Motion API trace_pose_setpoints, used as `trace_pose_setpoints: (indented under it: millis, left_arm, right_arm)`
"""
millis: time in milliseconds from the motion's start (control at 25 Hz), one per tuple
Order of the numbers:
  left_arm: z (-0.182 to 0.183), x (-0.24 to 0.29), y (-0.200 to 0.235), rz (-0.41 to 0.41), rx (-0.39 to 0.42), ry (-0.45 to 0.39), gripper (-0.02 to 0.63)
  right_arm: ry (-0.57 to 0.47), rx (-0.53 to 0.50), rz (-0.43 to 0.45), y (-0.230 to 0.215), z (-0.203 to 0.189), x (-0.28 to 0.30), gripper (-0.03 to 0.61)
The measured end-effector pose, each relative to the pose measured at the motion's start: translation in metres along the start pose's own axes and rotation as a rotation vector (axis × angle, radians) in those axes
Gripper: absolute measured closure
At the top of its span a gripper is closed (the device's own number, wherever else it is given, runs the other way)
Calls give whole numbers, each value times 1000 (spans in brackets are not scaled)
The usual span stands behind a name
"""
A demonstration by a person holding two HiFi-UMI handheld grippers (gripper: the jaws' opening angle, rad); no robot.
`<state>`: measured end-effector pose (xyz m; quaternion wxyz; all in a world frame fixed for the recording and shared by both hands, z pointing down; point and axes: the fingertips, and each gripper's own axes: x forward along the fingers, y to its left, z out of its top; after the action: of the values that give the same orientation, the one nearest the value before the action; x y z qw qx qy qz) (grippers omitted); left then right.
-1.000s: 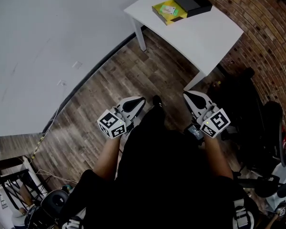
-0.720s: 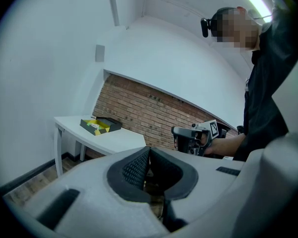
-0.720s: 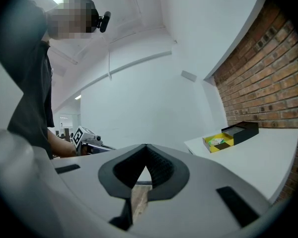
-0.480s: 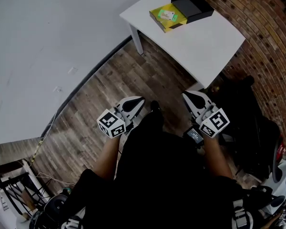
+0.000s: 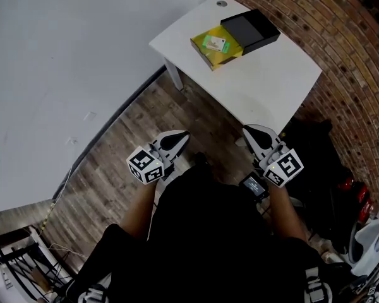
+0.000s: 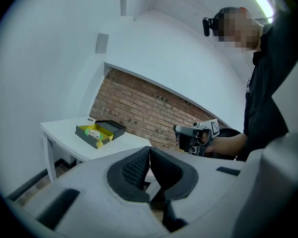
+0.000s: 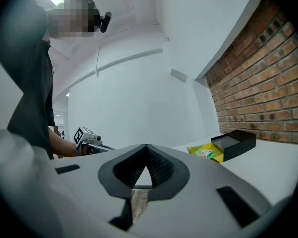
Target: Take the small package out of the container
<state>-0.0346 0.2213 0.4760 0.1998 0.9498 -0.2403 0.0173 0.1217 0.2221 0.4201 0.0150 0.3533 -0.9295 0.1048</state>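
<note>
Wood-plank floor lies open between the person and one white table. The table stands in the corner formed by a white wall and a brick wall. One yellow container sits near the table's white-wall edge, partly slid out of one black sleeve. One small package lies inside the container. There are two grippers, a left gripper and a right gripper. Both are clenched on nothing and are short of the table's near edge.

Print on small package too small to be read. Far end of yellow tray hidden inside black sleeve. Worktop underside concealed by its top; one leg seen only in part.
</note>
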Motion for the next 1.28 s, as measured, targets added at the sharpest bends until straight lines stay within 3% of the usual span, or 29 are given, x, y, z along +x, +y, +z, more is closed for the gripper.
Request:
trace_pose_setpoints:
  millis: [400,920,1280]
  left_arm:
    - [35,22,63,8,36,-8,598]
    - [61,40,125,26,-2,-32,598]
    - [90,78,177,4,-8,-15,598]
  right_arm:
    - [5,20,37,-35,1,63,571]
    - [23,43,70,-78,6,131,571]
    - [-1,19,95,-124,37,195,572]
